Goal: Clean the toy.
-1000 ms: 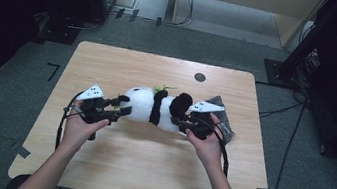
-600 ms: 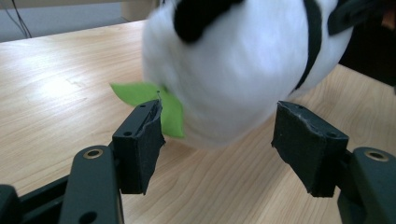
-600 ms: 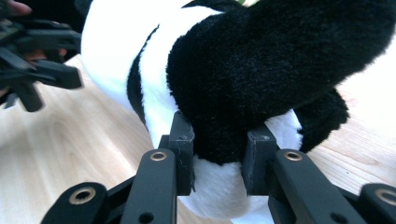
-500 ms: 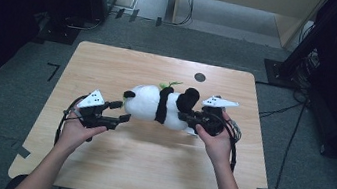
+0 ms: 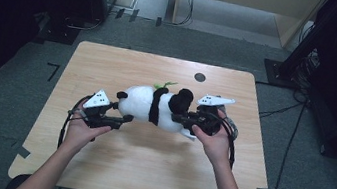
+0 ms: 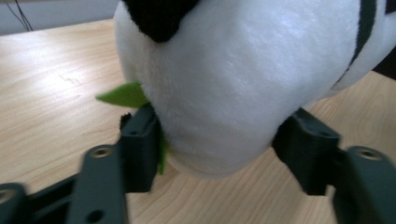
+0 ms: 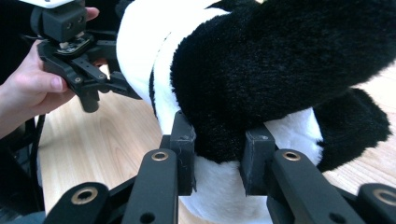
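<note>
**Desk:** What am I looking at, and where is the toy?

**Me:** A plush panda (image 5: 154, 106) stretched sideways over the middle of the wooden surface (image 5: 110, 65), held between my two hands. My right gripper (image 5: 191, 123) has its fingers (image 7: 183, 140) pinching a fold of black-and-white fur at one end. My left gripper (image 5: 119, 120) meets the white rump at the other end.

**Desk:** Is the left one gripping as well?

**Me:** In the left gripper view my fingers (image 6: 140, 140) sit against both flanks of the white bulge, and the fur swells out between them. They have just been narrowing on it. How hard they press I cannot make out.

**Desk:** Does the toy rest on the wood?

**Me:** From above there is a shadow under its right end, but whether the belly touches down I cannot tell. The panda's face is turned away or covered by my right hand (image 5: 213, 139).

**Desk:** The green bit?

**Me:** A felt leaf (image 6: 123, 94), poking out beside my left finger and partly tucked behind it; from above only its tip shows past the panda's back. Something grey lies behind my right hand, mostly covered, and I cannot identify it. A small dark disc (image 5: 200, 77) sits near the far edge.
</note>
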Available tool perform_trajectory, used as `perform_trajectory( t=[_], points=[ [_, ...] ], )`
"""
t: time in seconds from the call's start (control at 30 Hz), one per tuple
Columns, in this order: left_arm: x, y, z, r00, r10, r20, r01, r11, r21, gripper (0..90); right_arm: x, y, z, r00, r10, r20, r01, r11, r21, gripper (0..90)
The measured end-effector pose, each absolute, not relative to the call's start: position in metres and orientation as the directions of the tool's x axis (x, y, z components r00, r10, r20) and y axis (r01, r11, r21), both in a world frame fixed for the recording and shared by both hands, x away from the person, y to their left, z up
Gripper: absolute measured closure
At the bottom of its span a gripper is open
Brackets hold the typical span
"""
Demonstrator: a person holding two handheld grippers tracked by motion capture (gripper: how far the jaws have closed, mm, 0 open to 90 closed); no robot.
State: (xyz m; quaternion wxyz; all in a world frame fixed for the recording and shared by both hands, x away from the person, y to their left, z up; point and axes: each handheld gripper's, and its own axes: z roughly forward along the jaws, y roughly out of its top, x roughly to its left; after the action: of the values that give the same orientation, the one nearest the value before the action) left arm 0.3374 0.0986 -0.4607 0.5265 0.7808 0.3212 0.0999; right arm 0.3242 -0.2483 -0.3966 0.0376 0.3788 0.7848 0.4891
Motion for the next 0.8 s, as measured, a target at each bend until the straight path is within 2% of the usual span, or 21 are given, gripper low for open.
perform_trajectory(
  t=[0.13,0.27,0.43,0.5,0.67,0.8],
  points=[
    [0.337,0.102,-0.456,0.767,0.616,-0.180,0.391,-0.225,0.893,57.4,0.326,-0.249,-0.397,-0.710,0.628,0.318,0.556,0.223,0.800,68.7],
    [0.336,0.104,-0.453,0.747,0.635,-0.197,0.417,-0.217,0.882,68.1,0.329,-0.247,-0.402,-0.713,0.642,0.283,0.544,0.250,0.801,56.4],
    [0.339,0.113,-0.451,0.721,0.640,-0.267,0.472,-0.171,0.865,72.7,0.331,-0.244,-0.409,-0.719,0.651,0.244,0.513,0.260,0.818,44.7],
    [0.341,0.116,-0.451,0.713,0.631,-0.306,0.497,-0.147,0.855,73.2,0.331,-0.246,-0.410,-0.719,0.653,0.239,0.499,0.245,0.831,42.9],
    [0.344,0.126,-0.447,0.682,0.660,-0.314,0.514,-0.128,0.848,73.1,0.328,-0.253,-0.413,-0.713,0.680,0.171,0.463,0.274,0.843,41.6],
    [0.346,0.130,-0.444,0.661,0.659,-0.358,0.536,-0.081,0.840,72.8,0.325,-0.256,-0.426,-0.715,0.684,0.144,0.447,0.290,0.846,38.3]
  ],
)
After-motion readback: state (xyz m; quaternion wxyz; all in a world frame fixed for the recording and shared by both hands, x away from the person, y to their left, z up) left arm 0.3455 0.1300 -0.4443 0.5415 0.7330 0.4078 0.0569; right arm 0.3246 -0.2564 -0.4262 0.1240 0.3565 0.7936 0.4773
